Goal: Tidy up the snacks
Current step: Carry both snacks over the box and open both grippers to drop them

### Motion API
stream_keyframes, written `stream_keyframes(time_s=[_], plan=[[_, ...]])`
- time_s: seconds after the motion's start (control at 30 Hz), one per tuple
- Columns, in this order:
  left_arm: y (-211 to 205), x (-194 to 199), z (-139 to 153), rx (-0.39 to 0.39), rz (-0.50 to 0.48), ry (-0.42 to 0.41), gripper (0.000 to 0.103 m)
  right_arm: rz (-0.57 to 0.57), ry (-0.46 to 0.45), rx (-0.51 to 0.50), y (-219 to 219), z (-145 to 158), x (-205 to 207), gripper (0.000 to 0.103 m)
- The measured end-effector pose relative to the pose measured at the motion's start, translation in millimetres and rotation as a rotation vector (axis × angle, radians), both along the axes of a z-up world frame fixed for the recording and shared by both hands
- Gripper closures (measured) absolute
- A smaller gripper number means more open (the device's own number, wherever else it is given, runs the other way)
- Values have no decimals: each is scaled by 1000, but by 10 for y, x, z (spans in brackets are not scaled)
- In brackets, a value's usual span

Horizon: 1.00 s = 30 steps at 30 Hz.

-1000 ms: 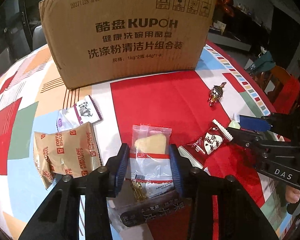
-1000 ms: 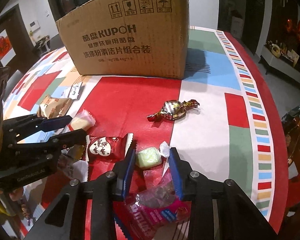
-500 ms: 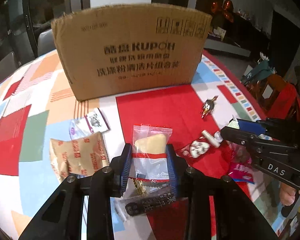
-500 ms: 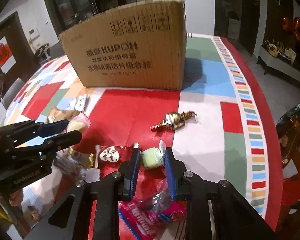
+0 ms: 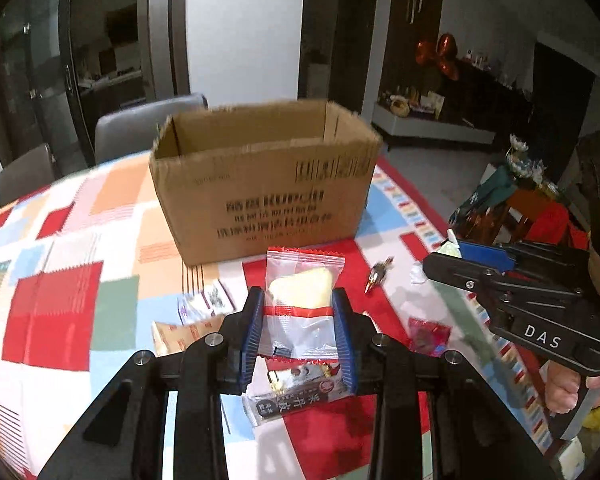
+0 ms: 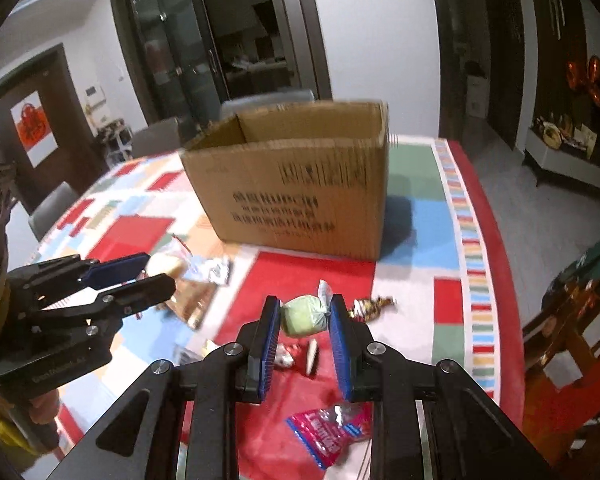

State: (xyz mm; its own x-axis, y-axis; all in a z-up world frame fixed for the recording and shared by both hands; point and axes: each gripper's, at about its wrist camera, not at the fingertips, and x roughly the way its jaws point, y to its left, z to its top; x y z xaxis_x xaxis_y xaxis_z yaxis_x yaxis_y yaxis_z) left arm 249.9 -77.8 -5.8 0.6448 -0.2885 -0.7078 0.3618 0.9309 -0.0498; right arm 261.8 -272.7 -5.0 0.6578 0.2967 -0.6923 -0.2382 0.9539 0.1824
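Closest to me, my left gripper (image 5: pixel 299 332) is pinching a clear packet with a pale yellow cake (image 5: pixel 302 304) inside, blue pads pressed on both sides of the wrapper, and my right gripper (image 6: pixel 305 334) is clamped on a small green sweet (image 6: pixel 303 314) in a twisted clear wrapper. A second ago both snacks lay on the tablecloth (image 5: pixel 52 320) with the jaws standing around them; since then the jaws have closed and both hands have come up, so each snack now hangs clear of the cloth, and I can see over the near wall into the open top of the cardboard box (image 5: pixel 260 184), which earlier showed only its printed side. That tells me both picks worked and the carry to the box is under way. Below the left gripper a dark packet (image 5: pixel 296 394) lies on the cloth, with a tan biscuit bag (image 5: pixel 180 334) just to its left and a small white-and-purple packet (image 5: pixel 206 302) beyond that. Under the right gripper sit a pink packet (image 6: pixel 332 430) and a red-and-white sweet (image 6: pixel 286 356), and a gold-wrapped sweet (image 6: pixel 372 306) lies nearer the box. These are left to gather. I cannot see the box floor, so I cannot say what it holds.
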Motion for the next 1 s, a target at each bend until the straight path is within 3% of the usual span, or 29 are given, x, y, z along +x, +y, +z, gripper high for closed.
stream_keyframes(time_s=[0.33,0.5,0.73,1.0], plan=[[8,48,688,-4,-27,-136,70,16,-125,40,39,657,103,77],[35,219,892,-15,-24,-182,70,22,-173,59,75,872,270,77],[46,627,1050,-24,-22,-211,70,20,-208,64,123,1020,613,77],[22,1126,1014,-24,-33,-192,70,11,-159,62,164,990,1190,77]])
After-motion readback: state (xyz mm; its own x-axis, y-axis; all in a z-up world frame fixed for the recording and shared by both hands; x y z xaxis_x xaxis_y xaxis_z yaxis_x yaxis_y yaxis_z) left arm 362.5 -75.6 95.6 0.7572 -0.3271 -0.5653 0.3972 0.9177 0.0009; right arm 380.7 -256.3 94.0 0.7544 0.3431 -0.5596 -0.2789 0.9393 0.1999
